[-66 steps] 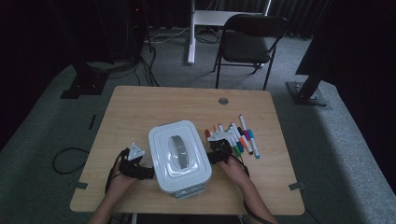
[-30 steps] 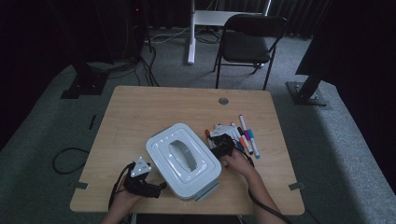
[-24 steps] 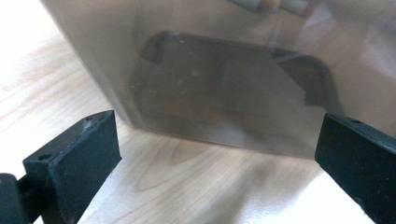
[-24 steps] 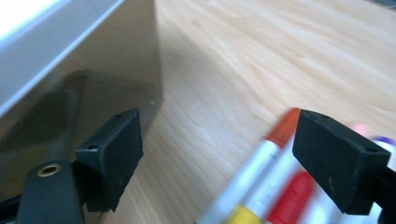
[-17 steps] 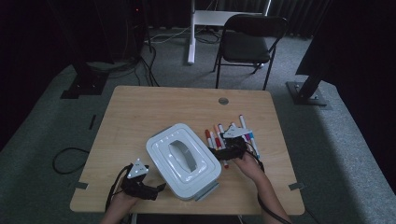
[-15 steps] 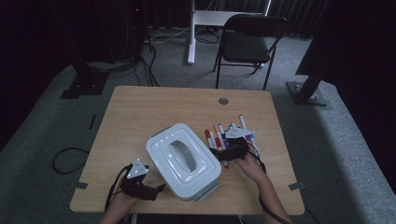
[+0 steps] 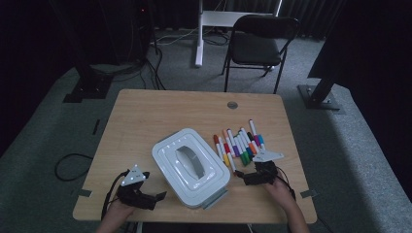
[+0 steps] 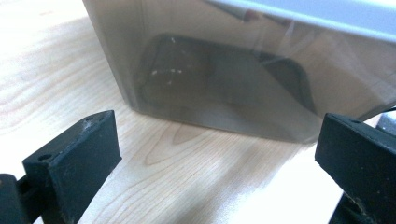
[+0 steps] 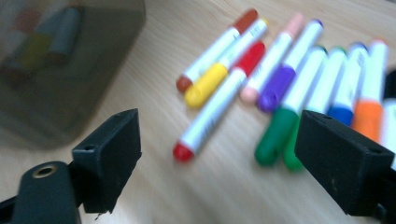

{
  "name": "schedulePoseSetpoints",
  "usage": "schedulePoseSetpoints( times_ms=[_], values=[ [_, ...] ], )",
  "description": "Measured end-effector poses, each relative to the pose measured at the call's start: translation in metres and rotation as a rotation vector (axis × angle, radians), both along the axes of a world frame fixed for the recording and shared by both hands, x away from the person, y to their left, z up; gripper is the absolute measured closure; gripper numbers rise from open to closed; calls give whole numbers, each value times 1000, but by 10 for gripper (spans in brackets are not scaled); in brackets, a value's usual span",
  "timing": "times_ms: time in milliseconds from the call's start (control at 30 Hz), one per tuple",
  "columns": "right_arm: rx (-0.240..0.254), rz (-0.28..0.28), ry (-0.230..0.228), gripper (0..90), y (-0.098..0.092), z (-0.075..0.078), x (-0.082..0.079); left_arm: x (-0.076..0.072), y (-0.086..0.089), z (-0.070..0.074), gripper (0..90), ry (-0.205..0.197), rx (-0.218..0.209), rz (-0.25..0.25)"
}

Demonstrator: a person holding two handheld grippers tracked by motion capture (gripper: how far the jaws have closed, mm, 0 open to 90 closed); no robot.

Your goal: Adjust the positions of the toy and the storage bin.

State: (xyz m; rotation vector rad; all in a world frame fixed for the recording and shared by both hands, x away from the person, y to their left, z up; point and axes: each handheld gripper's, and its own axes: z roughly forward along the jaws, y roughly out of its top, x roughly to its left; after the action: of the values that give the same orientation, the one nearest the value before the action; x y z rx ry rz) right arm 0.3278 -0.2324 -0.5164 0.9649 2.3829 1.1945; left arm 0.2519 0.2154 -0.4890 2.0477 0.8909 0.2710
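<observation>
The right gripper [image 7: 244, 178] hovered low over the bench [image 7: 145, 116], lower right of the high view, jaws spread wide and gripping nothing. In the right gripper view its jaws framed the near ends of the markers [image 9: 280, 88], the red-capped marker [image 9: 217, 109] lying almost centred between them. A second earlier this gripper sat further up, among the markers; it had since drawn back toward the person and now faced them from their near side. I judge this a line-up for picking one marker, probably the red-capped one, with the grasp not yet begun.

The left gripper [image 7: 156, 196] rested at the lower left of the high view, released too, jaws apart. In the left gripper view the jaws stood just short of the box [image 8: 224, 79], its smoky clear wall close ahead and not touched. It had barely shifted over the last second, while the box kept the slanted pose it had been turned to before that.

The markers [image 7: 238, 145] lay side by side in a loose row at centre right of the high view, just right of the box [image 7: 189, 165], none touching it as far as I could tell. Their long axes ran from lower left to upper right in the right gripper view, coloured caps toward the gripper. The box's long axis ran from upper left to lower right in the high view, white lid [image 7: 187, 158] on.
</observation>
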Motion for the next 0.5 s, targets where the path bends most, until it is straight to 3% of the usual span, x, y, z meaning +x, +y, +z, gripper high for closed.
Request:
schedulePoseSetpoints(
  times_ms=[133,200,500],
  values=[
    [6,-23,25,147,-10,-5,-11,-2,2,9,5,-16,-7,-1],
    [13,-37,43,147,-21,-11,-21,-6,2,21,5,-40,-15,-7],
    [-67,-89,59,136,-44,-28,-37,-12,-3,50,5,-84,-52,-52]
  ],
)
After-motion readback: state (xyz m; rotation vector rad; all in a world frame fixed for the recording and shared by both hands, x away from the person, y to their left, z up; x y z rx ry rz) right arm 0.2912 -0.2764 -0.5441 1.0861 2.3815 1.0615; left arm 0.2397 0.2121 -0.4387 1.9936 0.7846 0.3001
